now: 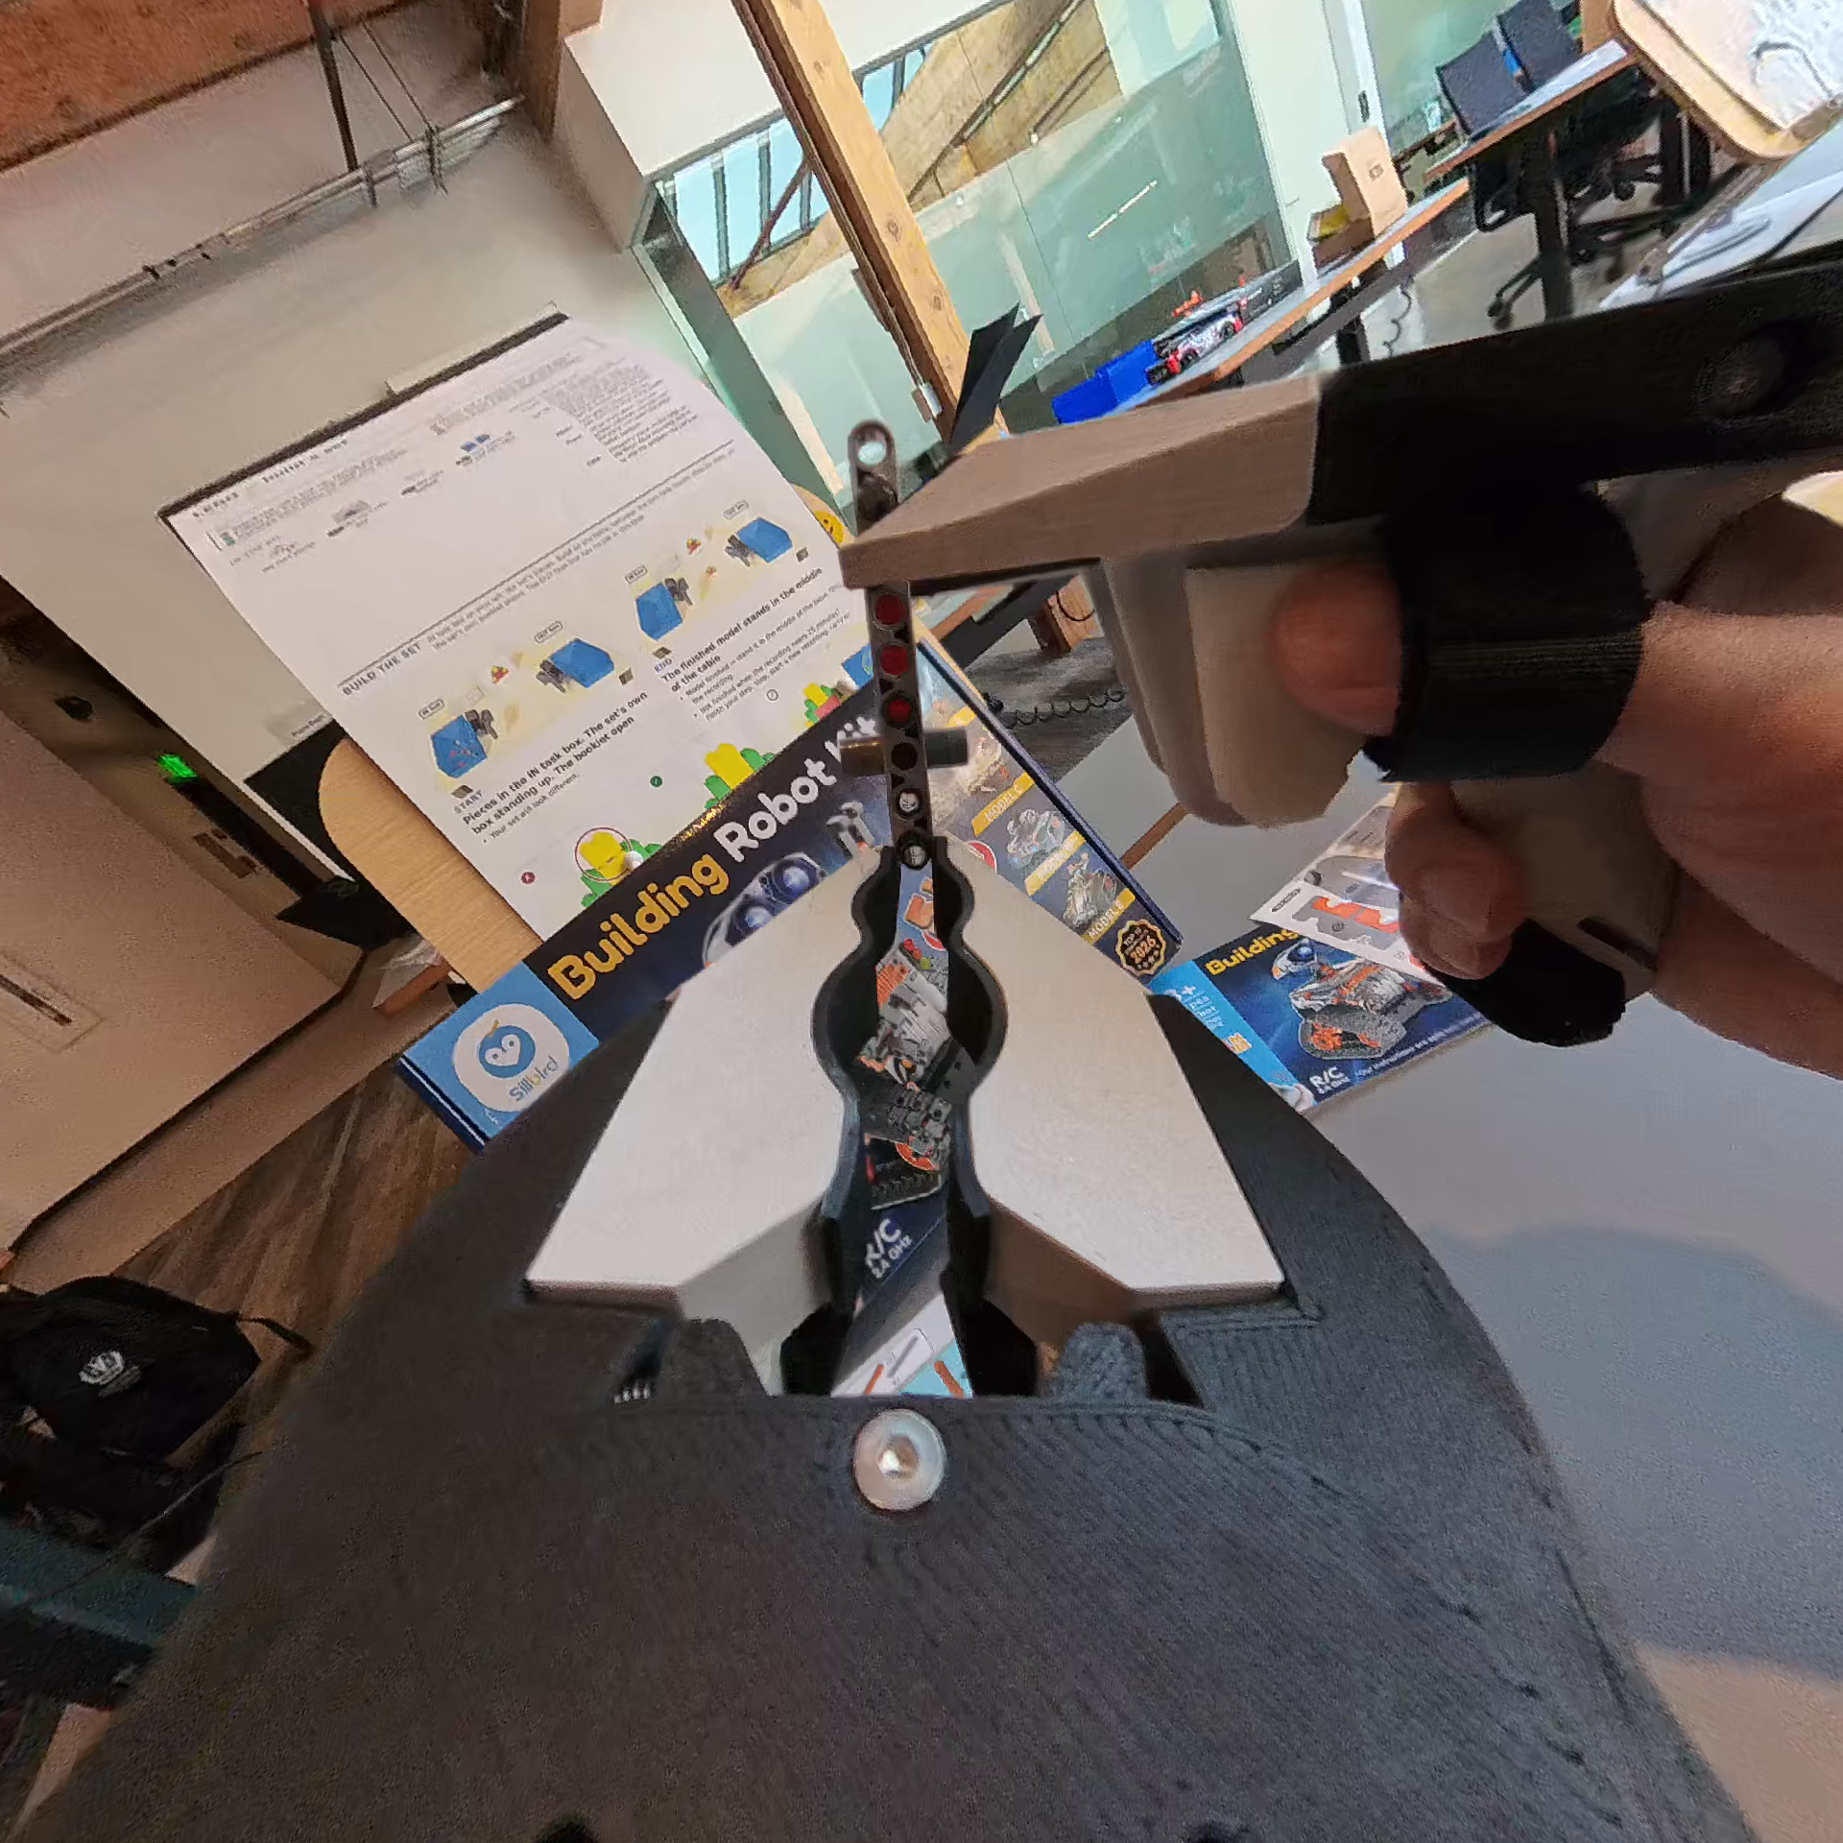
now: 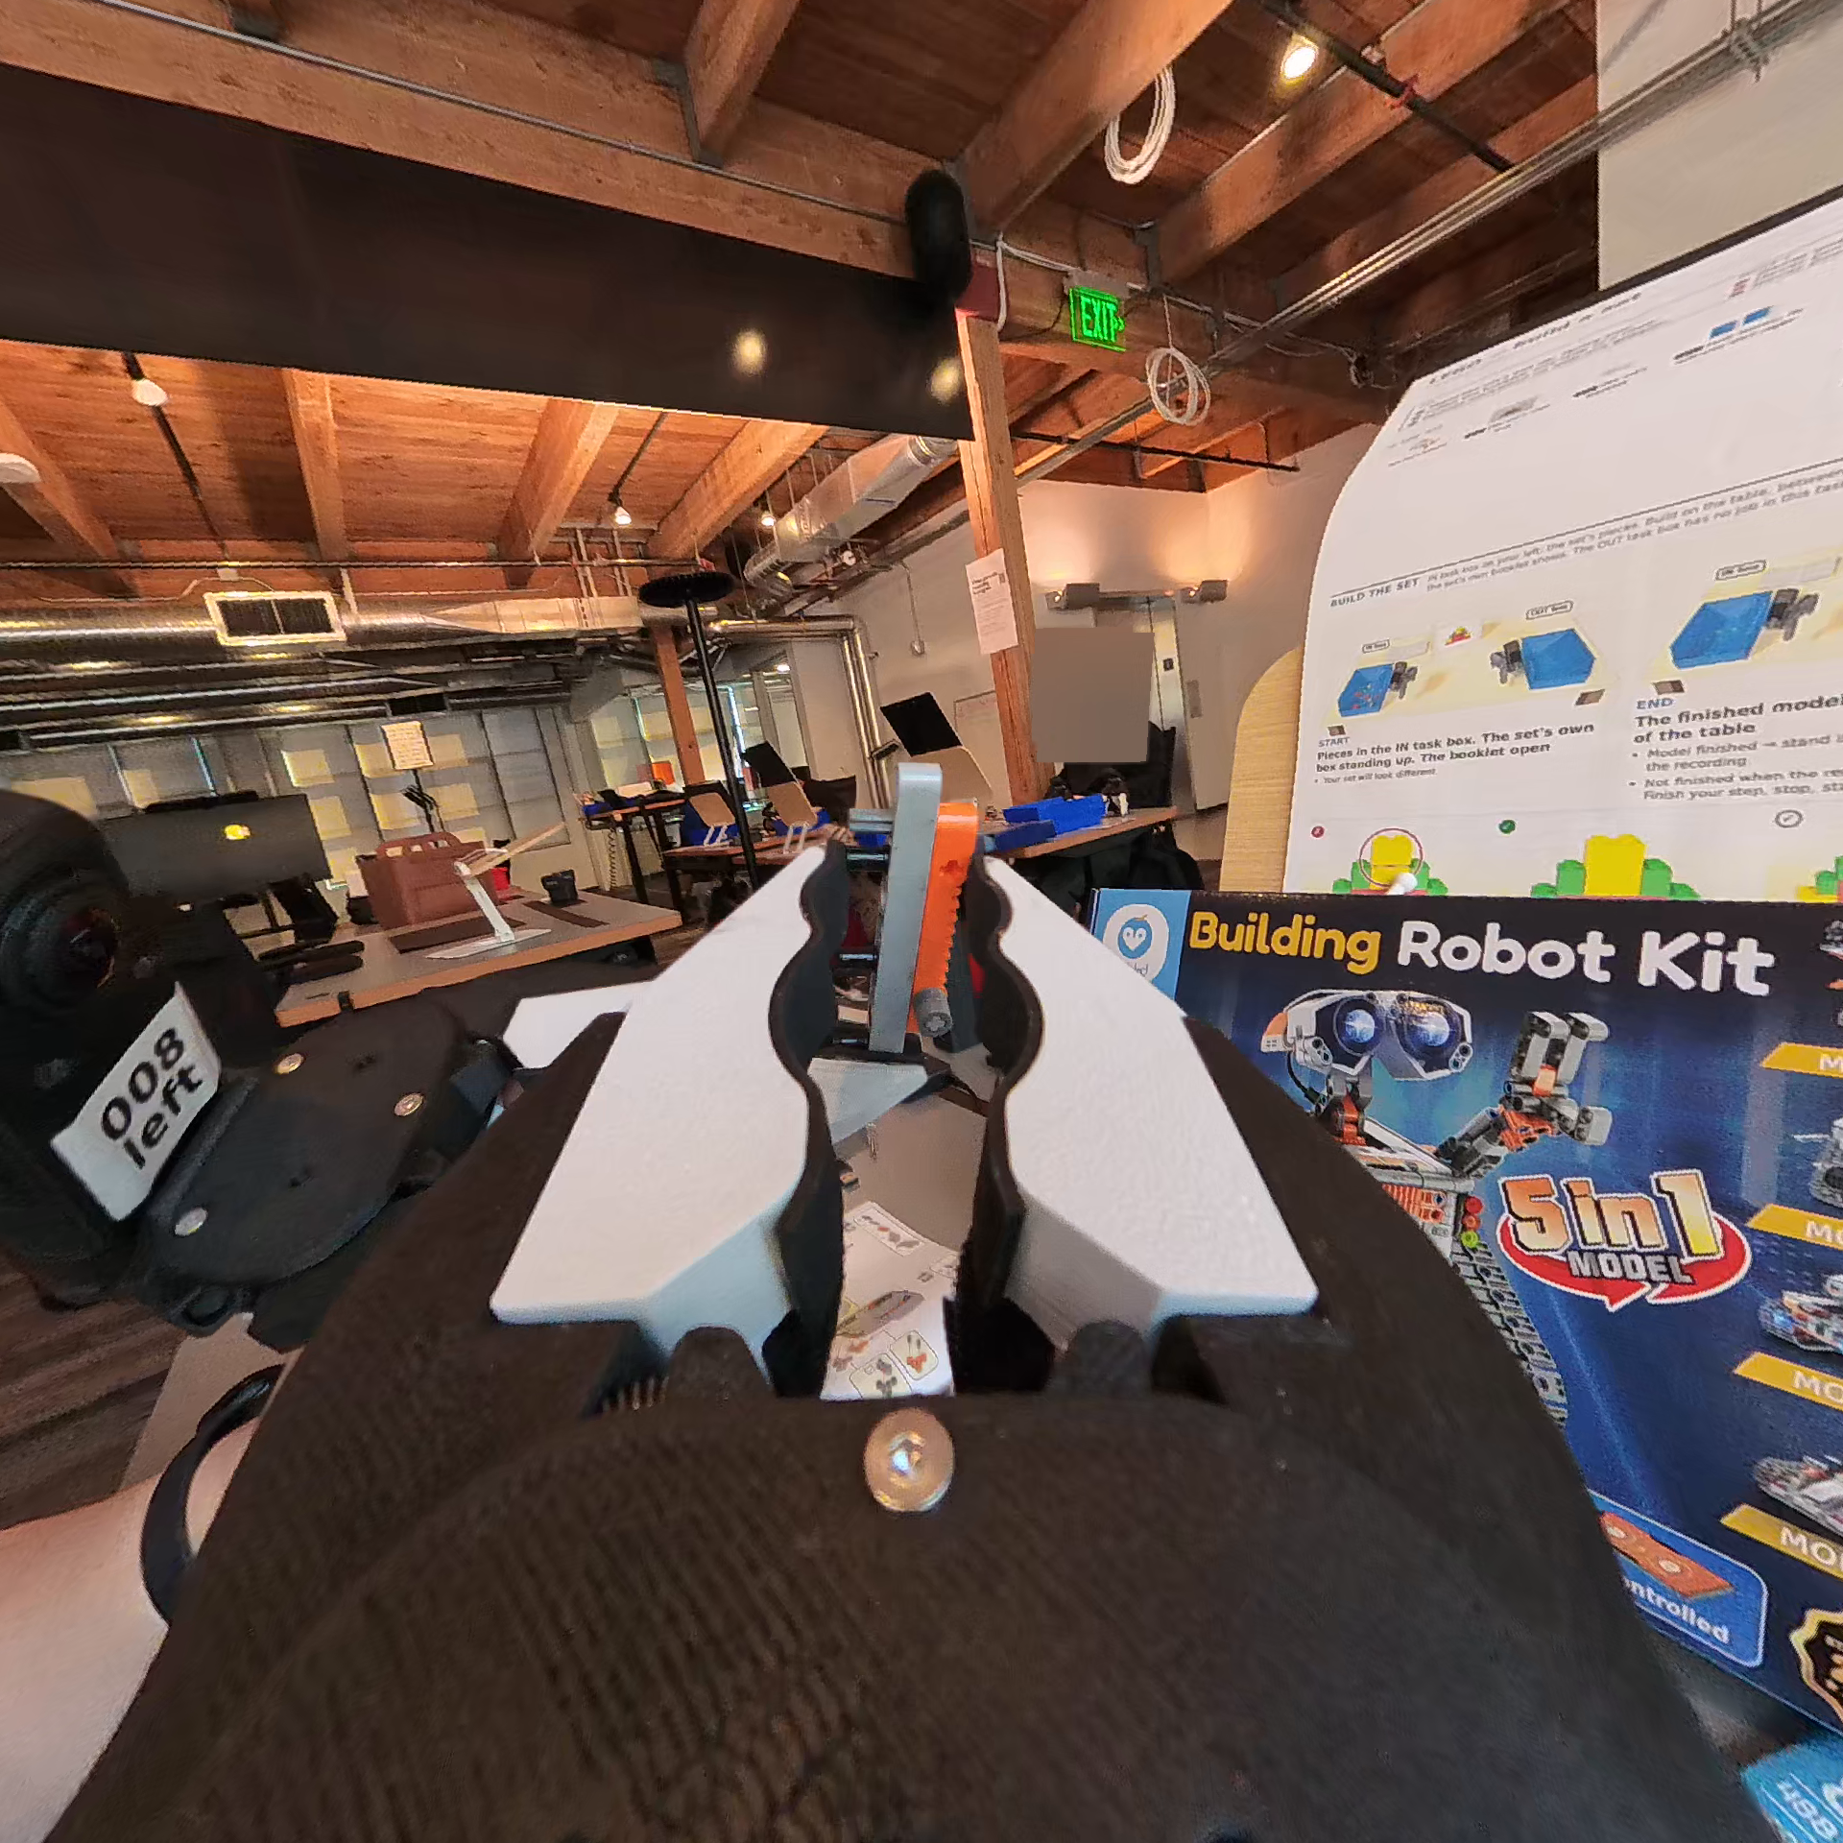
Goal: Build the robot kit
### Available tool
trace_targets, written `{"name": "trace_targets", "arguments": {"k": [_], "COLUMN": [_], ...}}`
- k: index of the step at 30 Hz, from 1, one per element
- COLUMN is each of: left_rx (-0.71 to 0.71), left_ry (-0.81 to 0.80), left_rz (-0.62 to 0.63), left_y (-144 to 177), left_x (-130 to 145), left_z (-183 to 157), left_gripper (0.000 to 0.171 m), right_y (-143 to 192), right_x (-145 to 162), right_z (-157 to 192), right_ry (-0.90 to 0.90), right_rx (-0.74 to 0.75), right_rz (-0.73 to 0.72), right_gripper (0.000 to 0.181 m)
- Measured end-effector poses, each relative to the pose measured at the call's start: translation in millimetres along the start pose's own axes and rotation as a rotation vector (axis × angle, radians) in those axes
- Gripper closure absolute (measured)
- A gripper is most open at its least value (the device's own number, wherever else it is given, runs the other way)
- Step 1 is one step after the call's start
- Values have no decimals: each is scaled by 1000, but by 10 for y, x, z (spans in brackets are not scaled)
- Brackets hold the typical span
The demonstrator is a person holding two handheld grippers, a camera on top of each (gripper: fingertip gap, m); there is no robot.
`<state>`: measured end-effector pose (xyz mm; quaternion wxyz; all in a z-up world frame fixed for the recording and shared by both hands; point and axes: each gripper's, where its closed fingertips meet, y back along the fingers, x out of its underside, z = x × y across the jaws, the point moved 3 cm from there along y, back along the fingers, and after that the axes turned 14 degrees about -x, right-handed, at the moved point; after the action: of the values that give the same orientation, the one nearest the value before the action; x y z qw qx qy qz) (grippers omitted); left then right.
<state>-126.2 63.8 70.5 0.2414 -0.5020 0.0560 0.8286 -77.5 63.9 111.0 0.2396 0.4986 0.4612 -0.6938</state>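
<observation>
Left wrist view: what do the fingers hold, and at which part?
The left gripper holds a long dark perforated beam at its lower end; the rest rises beyond the fingers.

Table layout
Kit box (image 2: 1496, 1147) is standing on table (image 1: 1496, 1247), instruction sheet (image 2: 1596, 648) propped behind it, booklet (image 1: 1326, 1007) lying right.

**Open timber-ceilinged workroom**

Exposed wooden beams (image 2: 558, 469) and silver ducts (image 2: 848, 499) are running overhead, with spotlights (image 2: 1298, 58) glowing. A green exit sign (image 2: 1097, 319) is shining beside a wooden post (image 2: 997, 598). Desks (image 2: 479, 947) are standing farther back; glass partitions (image 1: 1097, 219) are catching daylight above dark wood flooring (image 1: 329, 1177).
</observation>
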Motion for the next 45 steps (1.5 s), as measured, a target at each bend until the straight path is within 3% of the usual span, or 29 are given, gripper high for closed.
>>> {"name": "trace_targets", "arguments": {"k": [3, 5, 10, 14, 17, 25, 29, 33, 40, 43, 45], "left_rx": [-23, 11, 184, 502, 680, 506, 548, 563, 566, 611, 645], "left_ry": [-63, -68, 200, 508, 582, 297, 288, 263, 327, 386, 420], "left_rz": [0, 3, -12, -27, -29, -39, -45, -59, -73, -42, -51], "left_y": [-14, -8, 148, 374, 485, 379, 406, 417, 416, 428, 460], "left_x": [18, -4, -290, -537, -608, -472, -457, -430, -496, -524, -558], "left_z": [-20, -84, 33, 162, 94, -73, -109, -124, -154, -175, -183], "left_gripper": [167, 157, 137, 124, 113, 128, 148, 149, 148, 114, 121], "right_y": [17, 53, 129, 265, 299, 206, 183, 191, 229, 308, 369], "right_x": [5, -22, -202, -302, -307, -118, -63, -38, -104, -247, -344], "right_z": [-40, -102, -48, 57, 182, 348, 393, 395, 412, 444, 448], "right_ry": [-22, -60, -248, -256, -219, -227, -223, -219, -200, -186, -193], "right_rx": [-5, -5, -327, -544, -645, -730, -749, -760, -779, -816, -837], "right_rz": [-5, -32, -112, -137, -141, -72, -49, -37, -77, -156, -225], "right_gripper": [160, 160, 160, 160, 160, 160, 160, 160, 160, 160, 159]}}
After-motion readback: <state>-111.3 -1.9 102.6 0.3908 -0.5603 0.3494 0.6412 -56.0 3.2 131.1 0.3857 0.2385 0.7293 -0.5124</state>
